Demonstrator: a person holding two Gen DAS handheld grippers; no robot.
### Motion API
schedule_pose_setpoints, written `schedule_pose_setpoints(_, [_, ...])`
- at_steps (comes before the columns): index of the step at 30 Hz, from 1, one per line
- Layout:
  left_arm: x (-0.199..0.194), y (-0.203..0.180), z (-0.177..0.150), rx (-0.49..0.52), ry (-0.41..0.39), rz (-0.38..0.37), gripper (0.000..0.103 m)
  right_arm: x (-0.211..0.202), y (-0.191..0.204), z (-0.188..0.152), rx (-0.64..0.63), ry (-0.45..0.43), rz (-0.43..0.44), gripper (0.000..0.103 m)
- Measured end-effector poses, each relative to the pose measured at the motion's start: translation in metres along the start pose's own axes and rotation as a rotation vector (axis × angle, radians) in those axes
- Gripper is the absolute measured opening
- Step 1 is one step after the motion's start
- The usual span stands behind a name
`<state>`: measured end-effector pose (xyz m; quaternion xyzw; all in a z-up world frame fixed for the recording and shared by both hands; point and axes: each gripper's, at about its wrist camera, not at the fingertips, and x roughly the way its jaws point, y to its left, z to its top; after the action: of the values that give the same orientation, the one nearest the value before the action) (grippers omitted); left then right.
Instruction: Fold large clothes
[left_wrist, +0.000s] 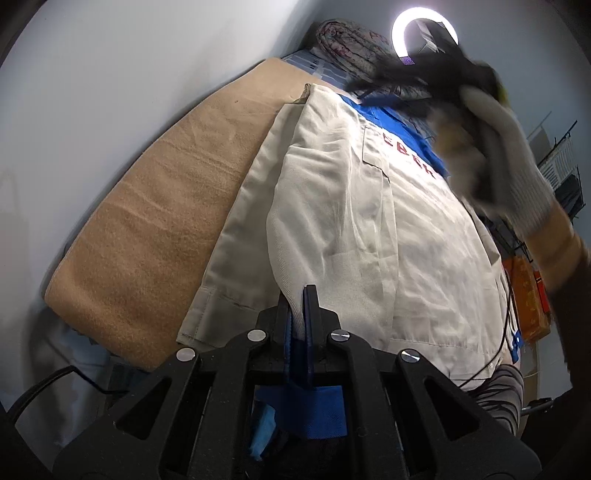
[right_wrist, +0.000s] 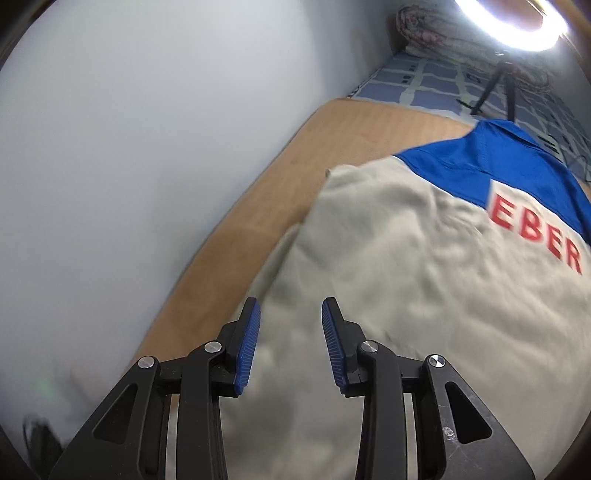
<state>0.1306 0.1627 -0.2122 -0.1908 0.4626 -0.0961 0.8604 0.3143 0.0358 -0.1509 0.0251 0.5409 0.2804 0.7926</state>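
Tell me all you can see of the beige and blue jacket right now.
The jacket is thin, wrinkled beige cloth with a blue yoke and collar, red lettering and a flapped chest pocket. It lies flat on the tan blanket, one sleeve folded lengthwise along its side. The left gripper is shut on a fold near the hem; the right gripper hangs open above it, holding nothing.

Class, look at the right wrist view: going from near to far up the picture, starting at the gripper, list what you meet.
right gripper → beige work jacket → jacket's blue yoke → blue checked sheet → rolled quilt
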Motion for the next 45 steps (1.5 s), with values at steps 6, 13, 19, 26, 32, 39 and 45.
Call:
schedule_pose_setpoints(6, [0.004, 0.007, 0.002, -0.008, 0.014, -0.012, 0.003, 0.046, 0.021, 0.038, -0.021, 0.031, -0.113, 0.043])
schedule_pose_setpoints(13, [0.007, 0.008, 0.003, 0.004, 0.026, -0.012, 0.003, 0.085, 0.025, 0.055, -0.046, 0.076, -0.309, 0.043])
schedule_pose_setpoints(19, [0.010, 0.004, 0.004, 0.040, 0.032, 0.010, 0.003, 0.106, 0.019, 0.057, -0.081, 0.113, -0.391, 0.002])
schedule_pose_setpoints(26, [0.011, 0.017, 0.004, 0.022, 0.051, 0.048, 0.003, 0.097, 0.020, 0.075, -0.060, 0.042, -0.305, 0.000])
schedule_pose_setpoints(32, [0.024, 0.021, 0.005, 0.012, 0.081, 0.113, 0.003, 0.118, 0.025, 0.083, -0.030, 0.025, -0.251, 0.000])
schedule_pose_setpoints(39, [0.011, 0.003, 0.006, 0.088, -0.005, 0.228, 0.029, 0.123, 0.006, 0.074, 0.041, -0.003, -0.034, 0.004])
schedule_pose_setpoints(45, [-0.002, -0.002, 0.012, 0.101, -0.067, 0.168, 0.029, 0.051, 0.003, 0.030, -0.033, -0.079, 0.014, 0.004])
